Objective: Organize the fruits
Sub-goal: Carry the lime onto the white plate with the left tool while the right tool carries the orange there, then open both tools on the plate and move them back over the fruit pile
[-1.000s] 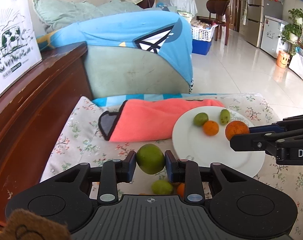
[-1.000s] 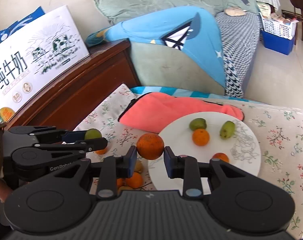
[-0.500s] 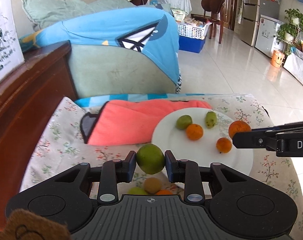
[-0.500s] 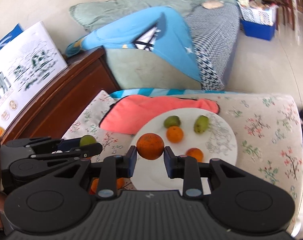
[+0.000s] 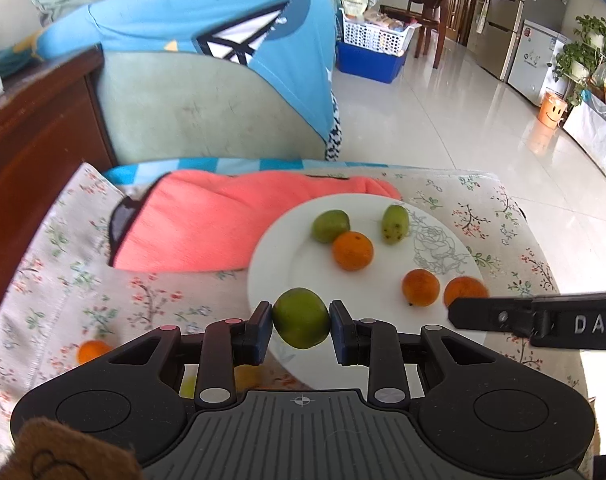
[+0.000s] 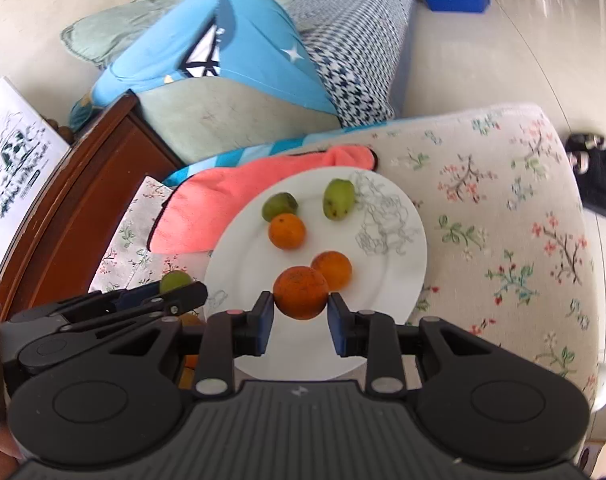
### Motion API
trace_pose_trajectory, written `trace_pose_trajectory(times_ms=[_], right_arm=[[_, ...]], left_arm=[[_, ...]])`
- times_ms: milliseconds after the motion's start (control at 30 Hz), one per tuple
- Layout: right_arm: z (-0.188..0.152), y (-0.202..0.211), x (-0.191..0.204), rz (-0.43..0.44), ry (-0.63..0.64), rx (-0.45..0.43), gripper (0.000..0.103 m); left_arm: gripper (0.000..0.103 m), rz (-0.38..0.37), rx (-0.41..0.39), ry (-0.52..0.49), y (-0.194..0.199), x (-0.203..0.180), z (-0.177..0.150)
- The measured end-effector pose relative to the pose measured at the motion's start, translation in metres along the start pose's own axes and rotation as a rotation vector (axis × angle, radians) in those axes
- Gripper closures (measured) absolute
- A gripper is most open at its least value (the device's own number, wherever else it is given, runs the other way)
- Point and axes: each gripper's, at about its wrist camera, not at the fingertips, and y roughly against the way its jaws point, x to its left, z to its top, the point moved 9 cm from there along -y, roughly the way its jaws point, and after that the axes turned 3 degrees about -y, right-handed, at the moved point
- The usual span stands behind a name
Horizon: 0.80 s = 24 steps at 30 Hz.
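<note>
Jaws on both my grippers stay clamped on fruit: left gripper pinches a round green fruit, right gripper pinches a round orange. Vs half a sec ago, both have moved fwd over the round white plate with the grey flower print; the green fruit now hangs at the plate's near-left rim, where before it sat short of it over the flowered cloth. The orange has come in just beside a loose small orange lying on the plate. Plate also carries another orange & two small green fruits, same spots. Left gripper points level & fwd; right one tilts down, coming in from the plate's right side. Coral-pink folded towel touches the plate's far-left edge.
</note>
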Motion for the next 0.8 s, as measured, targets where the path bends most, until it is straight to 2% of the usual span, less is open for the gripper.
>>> trace_pose_trajectory(times_ms=[233, 333, 367, 667, 800], right_arm=[[-0.001, -0.002, -0.003, -0.013, -0.022, 0.003, 0.071], [0.003, 0.001, -0.002, -0.002, -0.028, -0.018, 0.071], [0.004, 0.002, -0.002, 0.0, -0.029, -0.023, 0.071], [0.004, 0.003, 0.008, 0.024, 0.019, -0.028, 0.071], [-0.001, 0.002, 0.021, 0.048, 0.078, -0.018, 0.07]], left_arm=[[0.072, -0.013, -0.009, 0.026, -0.002, -0.007, 0.006], [0.061, -0.003, -0.027, 0.062, 0.004, 0.0, 0.011], [0.057, 0.003, -0.035, 0.075, 0.007, 0.003, 0.013], [0.045, 0.072, -0.052, 0.128, 0.033, 0.04, 0.02], [0.044, 0.112, -0.033, 0.121, 0.04, 0.056, 0.012]])
